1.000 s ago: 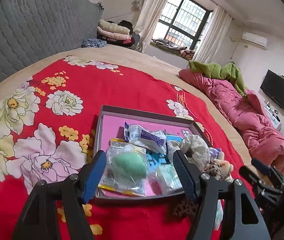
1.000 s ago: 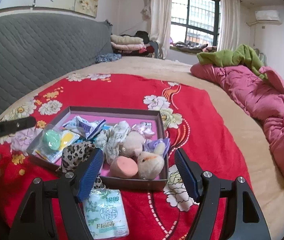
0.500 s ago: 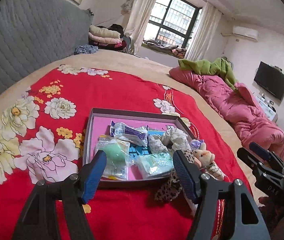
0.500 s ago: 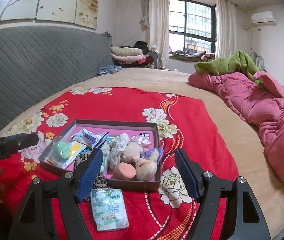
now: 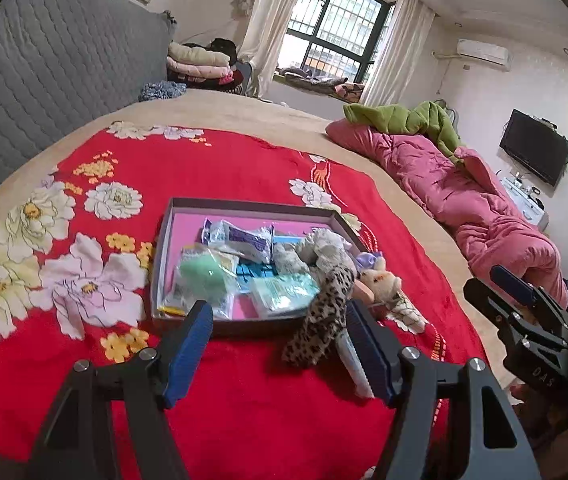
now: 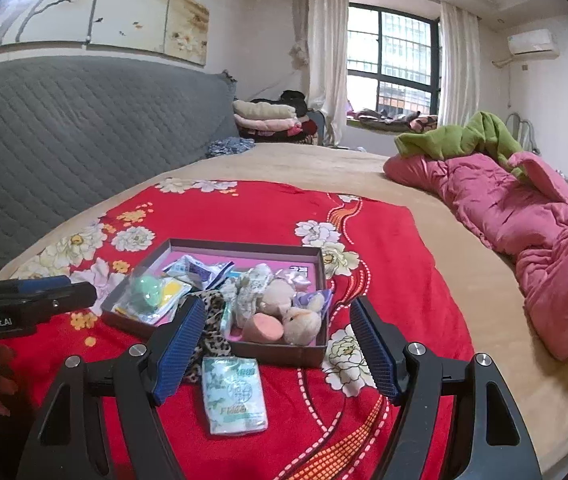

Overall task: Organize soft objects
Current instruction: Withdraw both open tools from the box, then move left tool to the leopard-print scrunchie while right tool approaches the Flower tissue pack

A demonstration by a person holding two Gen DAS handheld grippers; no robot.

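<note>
Both units inspected. Left hand-held gripper (image 5: 277, 344) stands wide open, holding nothing; right hand-held gripper (image 6: 275, 346) likewise open and empty. The shallow brown cardboard tray with pink floor (image 6: 284, 354) sits on the red floral blanket (image 5: 211, 168) atop the bed, holding packets and plush toys. A leopard-print fabric strip (image 5: 324, 312) drapes over its near wall; a white-green tissue pack (image 6: 233, 394) lies outside, just beside it. Judged step: between picks. Next move likely calls for lowering onto the tissue pack.

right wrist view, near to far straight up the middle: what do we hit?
Tissue pack → box → pink sponge → red floral blanket → beige bedspread → window.
</note>
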